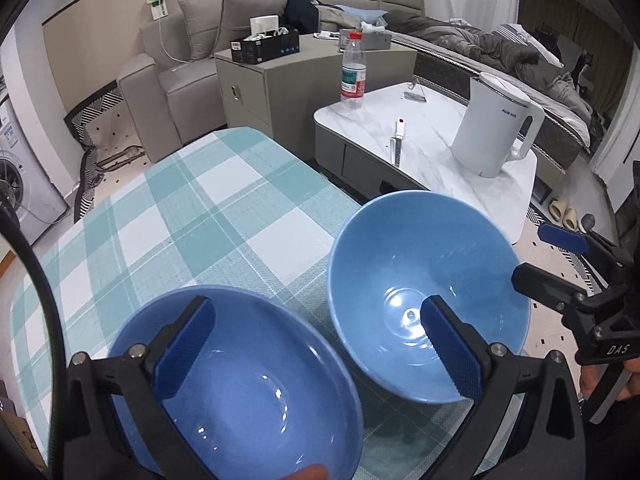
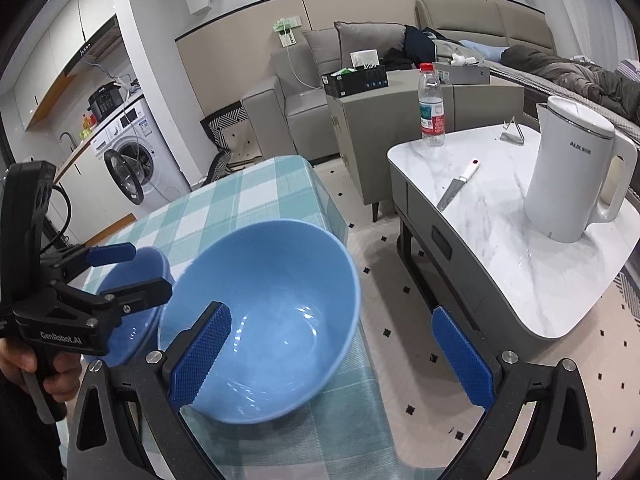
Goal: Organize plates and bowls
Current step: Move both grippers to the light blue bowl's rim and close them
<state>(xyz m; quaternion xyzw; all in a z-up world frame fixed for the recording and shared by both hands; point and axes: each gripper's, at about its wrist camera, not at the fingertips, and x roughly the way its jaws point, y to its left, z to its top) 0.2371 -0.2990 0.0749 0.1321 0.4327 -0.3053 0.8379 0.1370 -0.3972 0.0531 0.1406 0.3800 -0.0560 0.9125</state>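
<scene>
Two blue bowls stand side by side on a table with a teal checked cloth (image 1: pixel 192 216). The darker bowl (image 1: pixel 240 384) is on the left, the lighter bowl (image 1: pixel 424 292) on the right near the table's edge. My left gripper (image 1: pixel 320 348) is open above them, its left pad over the darker bowl and its right pad over the lighter one. My right gripper (image 2: pixel 332 356) is open, its left pad over the lighter bowl (image 2: pixel 264 320) and its right pad beyond the table edge. The darker bowl (image 2: pixel 136 308) shows partly behind my left gripper (image 2: pixel 136 272).
A low marble-topped table (image 2: pixel 500 240) stands to the right, with a white kettle (image 2: pixel 576 172), a knife (image 2: pixel 456 188) and a water bottle (image 2: pixel 431 106). A grey cabinet (image 1: pixel 280 80), a sofa and a washing machine (image 2: pixel 132 164) stand beyond.
</scene>
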